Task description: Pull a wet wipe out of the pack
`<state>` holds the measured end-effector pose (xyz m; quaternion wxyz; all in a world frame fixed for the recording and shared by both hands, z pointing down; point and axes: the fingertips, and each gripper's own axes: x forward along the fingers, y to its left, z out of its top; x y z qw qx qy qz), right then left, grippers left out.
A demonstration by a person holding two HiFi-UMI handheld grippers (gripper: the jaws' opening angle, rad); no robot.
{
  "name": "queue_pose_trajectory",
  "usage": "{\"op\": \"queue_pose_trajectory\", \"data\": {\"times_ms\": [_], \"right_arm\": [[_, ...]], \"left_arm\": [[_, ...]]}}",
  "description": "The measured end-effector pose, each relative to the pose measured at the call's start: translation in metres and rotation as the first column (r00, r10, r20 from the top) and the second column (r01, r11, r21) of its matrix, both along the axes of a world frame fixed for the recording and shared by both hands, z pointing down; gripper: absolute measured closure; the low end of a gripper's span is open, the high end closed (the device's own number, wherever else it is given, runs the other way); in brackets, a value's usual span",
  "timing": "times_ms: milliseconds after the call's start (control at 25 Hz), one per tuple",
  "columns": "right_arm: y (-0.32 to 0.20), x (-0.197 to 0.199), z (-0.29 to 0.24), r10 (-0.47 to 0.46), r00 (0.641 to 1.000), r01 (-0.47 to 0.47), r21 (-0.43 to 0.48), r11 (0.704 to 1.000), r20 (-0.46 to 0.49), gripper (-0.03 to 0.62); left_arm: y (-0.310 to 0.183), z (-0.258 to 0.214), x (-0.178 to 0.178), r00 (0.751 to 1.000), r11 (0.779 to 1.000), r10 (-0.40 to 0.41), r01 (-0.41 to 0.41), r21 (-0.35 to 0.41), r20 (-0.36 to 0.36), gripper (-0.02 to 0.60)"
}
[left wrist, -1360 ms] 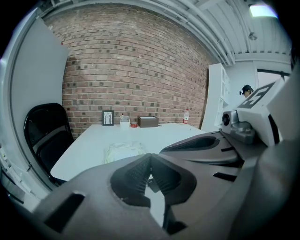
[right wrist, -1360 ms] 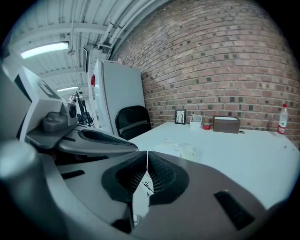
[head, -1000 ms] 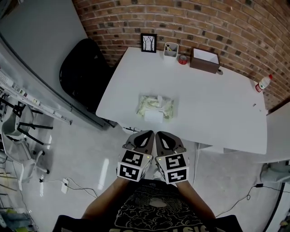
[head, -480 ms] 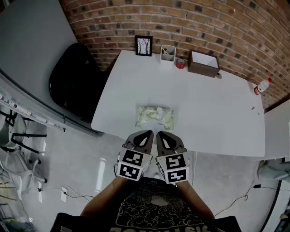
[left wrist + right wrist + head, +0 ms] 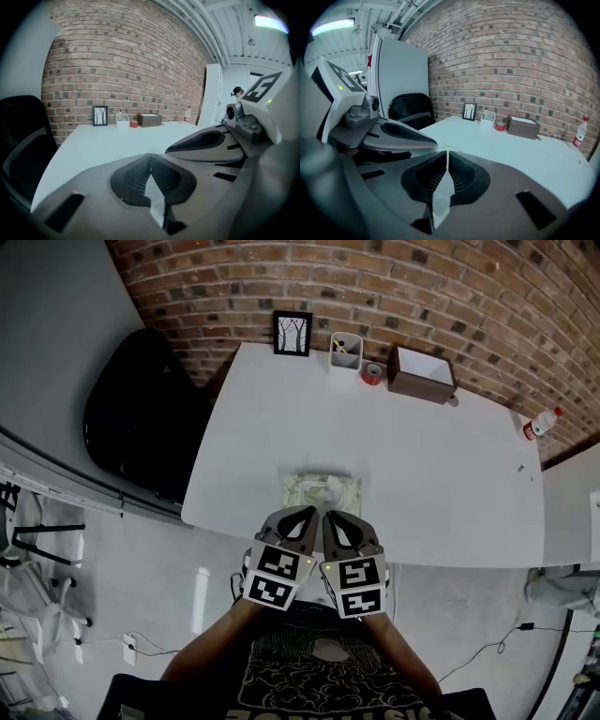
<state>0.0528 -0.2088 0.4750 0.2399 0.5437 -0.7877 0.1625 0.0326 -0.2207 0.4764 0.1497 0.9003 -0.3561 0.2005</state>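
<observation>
From the head view, the person has stepped in: the wet wipe pack (image 5: 322, 491), lying on the desk (image 5: 422, 456) near its front edge, now sits just beyond the tips of the left gripper (image 5: 302, 517) and right gripper (image 5: 334, 518), where a second ago it lay well ahead. So the reach is nearly done, but no wipe is drawn yet.

In the left gripper view the jaws are pressed together on nothing; the pack is out of sight below them.

The right gripper view shows the same: jaws clenched, empty.
</observation>
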Motion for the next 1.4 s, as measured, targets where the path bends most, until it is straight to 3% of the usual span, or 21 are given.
{"op": "queue_pose_trajectory", "data": {"times_ms": [440, 1080, 1400], "right_arm": [[-0.028, -0.006, 0.015, 0.024, 0.999, -0.026, -0.032, 0.999, -0.04, 0.572], [-0.047, -0.001, 0.043, 0.051, 0.992, -0.061, -0.088, 0.994, -0.112, 0.571], [-0.053, 0.005, 0.052, 0.039, 0.988, -0.059, -0.125, 0.99, -0.152, 0.54]], "left_arm": [[-0.026, 0.01, -0.003, 0.999, 0.999, 0.048, -0.048, -0.02, 0.0, 0.569], [-0.047, 0.027, -0.007, 0.998, 0.997, 0.059, -0.059, -0.057, 0.001, 0.569], [-0.056, 0.031, -0.006, 0.998, 0.996, 0.055, -0.055, -0.07, 0.002, 0.569]]}}
